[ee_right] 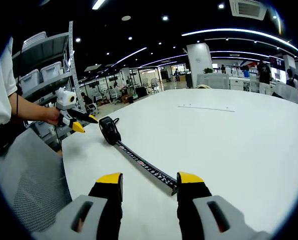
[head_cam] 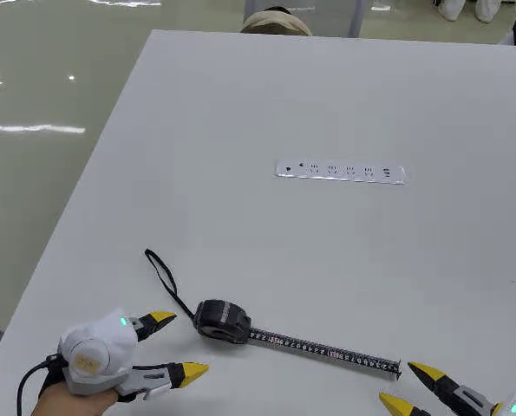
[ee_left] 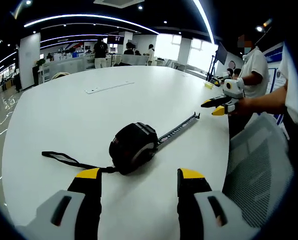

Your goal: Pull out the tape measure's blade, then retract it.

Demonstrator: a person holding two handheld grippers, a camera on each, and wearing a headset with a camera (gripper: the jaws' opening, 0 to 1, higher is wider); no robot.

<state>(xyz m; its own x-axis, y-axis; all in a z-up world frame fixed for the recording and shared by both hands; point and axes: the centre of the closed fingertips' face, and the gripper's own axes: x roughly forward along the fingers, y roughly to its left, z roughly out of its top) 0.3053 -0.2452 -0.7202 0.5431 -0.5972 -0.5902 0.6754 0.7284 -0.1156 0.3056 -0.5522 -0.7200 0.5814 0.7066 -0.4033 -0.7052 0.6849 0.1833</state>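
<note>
A black tape measure [head_cam: 222,320] lies on the white table [head_cam: 327,104], its blade [head_cam: 327,351] pulled out toward the right, ending in a hook [head_cam: 396,368]. A black wrist strap [head_cam: 164,279] trails from the case to the upper left. My left gripper [head_cam: 178,345] stands open just left of the case [ee_left: 133,146], jaws on either side of the line to it, not touching. My right gripper [head_cam: 407,388] is open just beyond the blade's end [ee_right: 172,186], the hook close by its right fingertip. In the right gripper view the case [ee_right: 109,130] sits farther back.
A white power strip [head_cam: 341,171] lies flat in the middle of the table. The table's near edge runs close under both grippers. A grey mesh chair back [ee_left: 259,160] stands by the table, and people stand far off in the room.
</note>
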